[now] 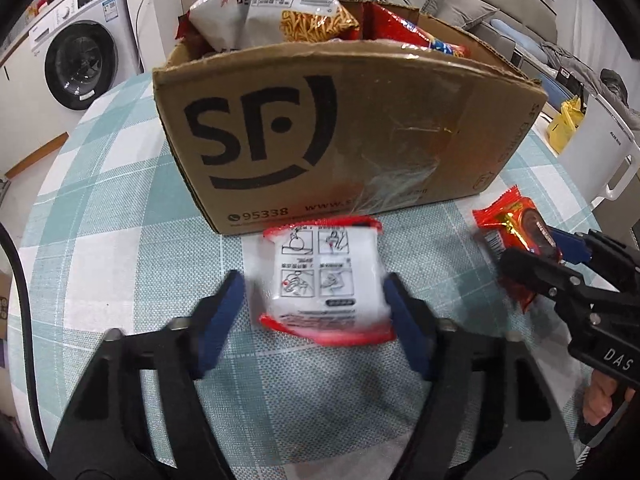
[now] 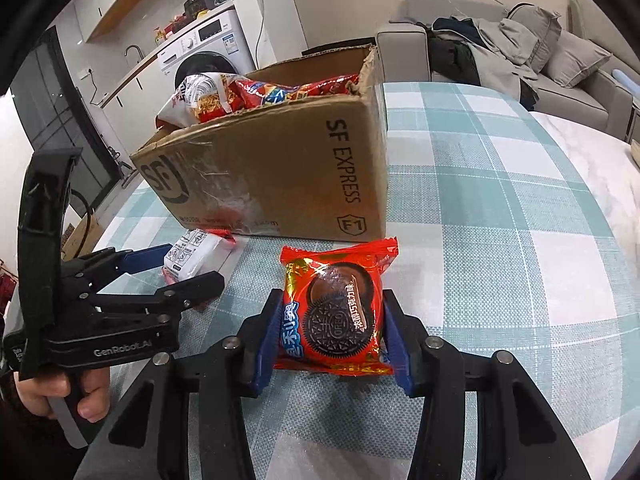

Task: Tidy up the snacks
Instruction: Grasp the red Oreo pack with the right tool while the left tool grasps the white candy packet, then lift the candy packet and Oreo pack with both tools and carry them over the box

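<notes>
Straight ahead in the left wrist view, a white packet point(image 1: 326, 282) with red ends lies flat on the checked surface point(image 1: 120, 240), between the two pads of the left gripper point(image 1: 316, 312). Its long axis runs away from the camera toward the cardboard box point(image 1: 360, 140), so the jaws span its short width. The right pad looks to touch the packet's edge; at the left pad the blur leaves it unclear whether contact is made, so I cannot tell if the grip is complete. The box stands just beyond the packet, open at the top, with snack bags point(image 1: 280, 8) already inside. At the right edge, the right gripper point(image 1: 552, 248) holds the cookie packet point(image 1: 516, 224).

Seen from the right wrist view, the red cookie packet point(image 2: 336, 312) sits between the pads of the right gripper point(image 2: 332, 340), both blue pads pressing its sides: the jaws are closed on it. The box point(image 2: 280, 168) lies ahead and slightly left, its open top above the packet, so the carry probably goes up and forward. The left gripper point(image 2: 176, 268) works at the white packet point(image 2: 192, 256) at the left, just in front of the box wall.
</notes>
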The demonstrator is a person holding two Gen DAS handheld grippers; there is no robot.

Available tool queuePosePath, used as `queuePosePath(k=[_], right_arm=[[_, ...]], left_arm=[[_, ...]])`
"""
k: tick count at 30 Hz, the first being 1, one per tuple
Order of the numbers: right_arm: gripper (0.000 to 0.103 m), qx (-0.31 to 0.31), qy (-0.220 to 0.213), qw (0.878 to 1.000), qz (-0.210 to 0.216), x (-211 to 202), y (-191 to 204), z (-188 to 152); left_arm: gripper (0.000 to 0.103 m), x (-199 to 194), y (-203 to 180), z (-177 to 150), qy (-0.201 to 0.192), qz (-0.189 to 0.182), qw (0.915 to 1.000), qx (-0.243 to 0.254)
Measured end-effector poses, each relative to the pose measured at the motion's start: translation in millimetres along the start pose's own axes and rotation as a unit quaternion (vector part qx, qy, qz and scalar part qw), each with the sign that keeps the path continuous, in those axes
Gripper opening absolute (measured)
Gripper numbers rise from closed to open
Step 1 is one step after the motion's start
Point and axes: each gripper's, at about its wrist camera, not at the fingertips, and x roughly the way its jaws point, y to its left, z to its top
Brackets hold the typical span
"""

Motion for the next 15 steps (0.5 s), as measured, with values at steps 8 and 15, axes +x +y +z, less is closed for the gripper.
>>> queuePosePath(k=[8, 15], right_arm=[[0.048, -0.008, -0.002, 1.0, 0.01, -4, 6, 0], [0.048, -0.02, -0.012, 1.0, 0.011, -10, 15, -1]], left_arm=[[0.042, -9, -1, -6, -0.013, -0.011, 0.9998, 0.006], [0.041, -22, 2, -13, -0.032, -0.014, 0.9994, 0.001]])
